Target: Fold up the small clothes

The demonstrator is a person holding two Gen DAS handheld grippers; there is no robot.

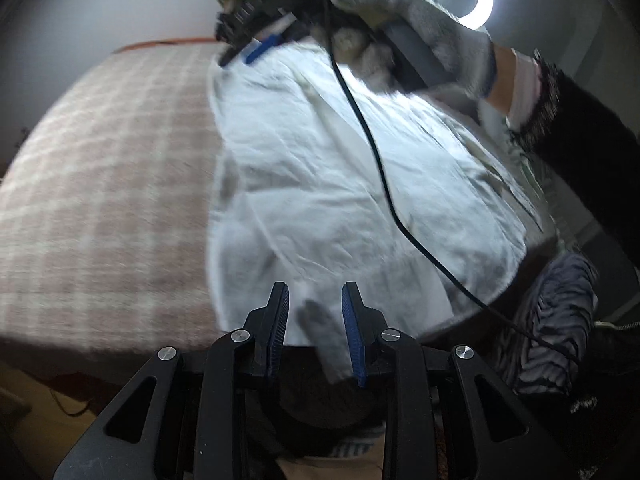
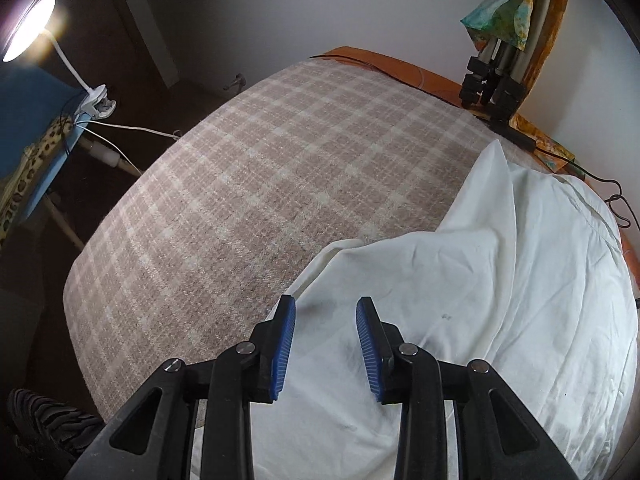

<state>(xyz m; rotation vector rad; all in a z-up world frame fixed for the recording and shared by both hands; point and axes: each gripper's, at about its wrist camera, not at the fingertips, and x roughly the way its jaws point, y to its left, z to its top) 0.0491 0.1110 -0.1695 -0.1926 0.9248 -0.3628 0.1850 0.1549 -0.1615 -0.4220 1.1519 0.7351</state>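
Both the left tongs [image 1: 315,308] and right tongs [image 2: 326,322] stand apart, empty, over the white garment [image 2: 460,300] lying along the bed's [image 2: 260,200] right edge. A fold looks just released; next, pinch fresh edges.

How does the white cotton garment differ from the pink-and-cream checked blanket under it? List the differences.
The white cotton garment is plain; the pink-and-cream checked blanket is patterned. The garment is creased and partly folded over itself; the blanket lies smooth and flat. The garment covers only one side; the blanket spans the whole surface. Both are soft fabric, spread out.
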